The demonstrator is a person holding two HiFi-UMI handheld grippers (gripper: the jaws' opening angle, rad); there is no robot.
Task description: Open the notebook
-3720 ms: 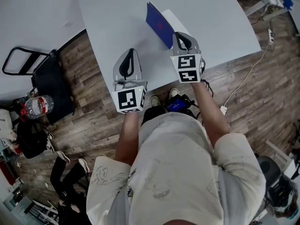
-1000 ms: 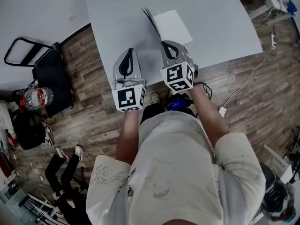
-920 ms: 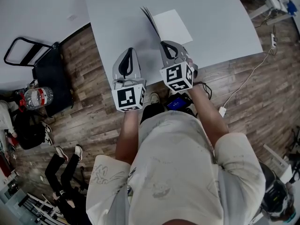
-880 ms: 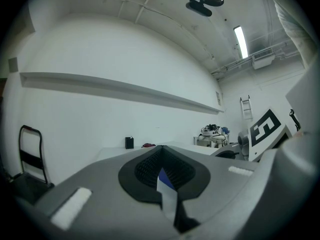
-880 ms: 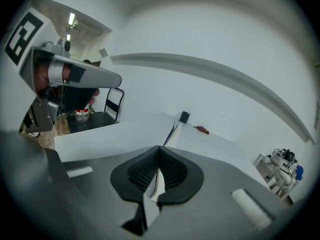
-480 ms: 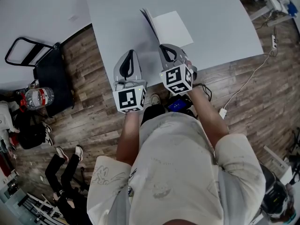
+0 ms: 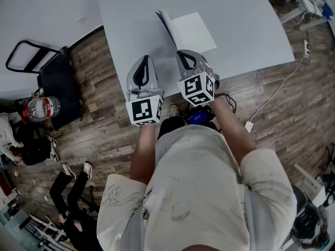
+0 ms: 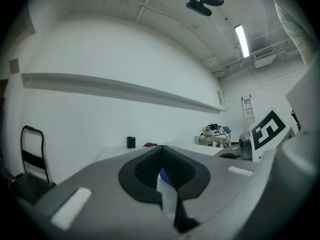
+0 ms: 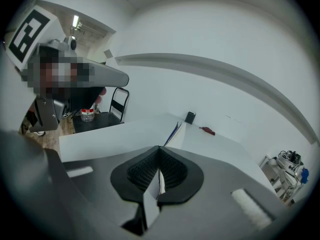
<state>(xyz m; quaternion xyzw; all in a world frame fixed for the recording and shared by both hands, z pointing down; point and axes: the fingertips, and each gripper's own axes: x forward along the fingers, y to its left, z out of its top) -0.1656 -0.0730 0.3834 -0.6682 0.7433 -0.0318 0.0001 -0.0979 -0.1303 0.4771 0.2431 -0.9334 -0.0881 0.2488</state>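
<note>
The notebook (image 7: 192,31) lies on the white table (image 7: 246,20) with a white page showing. Its blue cover (image 7: 164,23) stands almost upright along the left side, with a few pages fanned beside it. My right gripper (image 7: 181,52) is shut and empty, just short of the notebook's near edge. In the right gripper view the upright cover (image 9: 173,130) is ahead of the jaws (image 9: 159,148) and apart from them. My left gripper (image 7: 146,57) is shut and empty at the table's near edge, left of the notebook. In the left gripper view (image 8: 161,147) it points level.
A small black box (image 9: 190,117) and a red thing (image 9: 207,130) lie far back on the table. On the wooden floor to the left are a black cart (image 7: 47,82) and a water bottle (image 7: 43,111). A cable (image 7: 272,93) trails at the right.
The right gripper has drawn back slightly towards the table's near edge. The cover stays upright and the left gripper has not moved.
</note>
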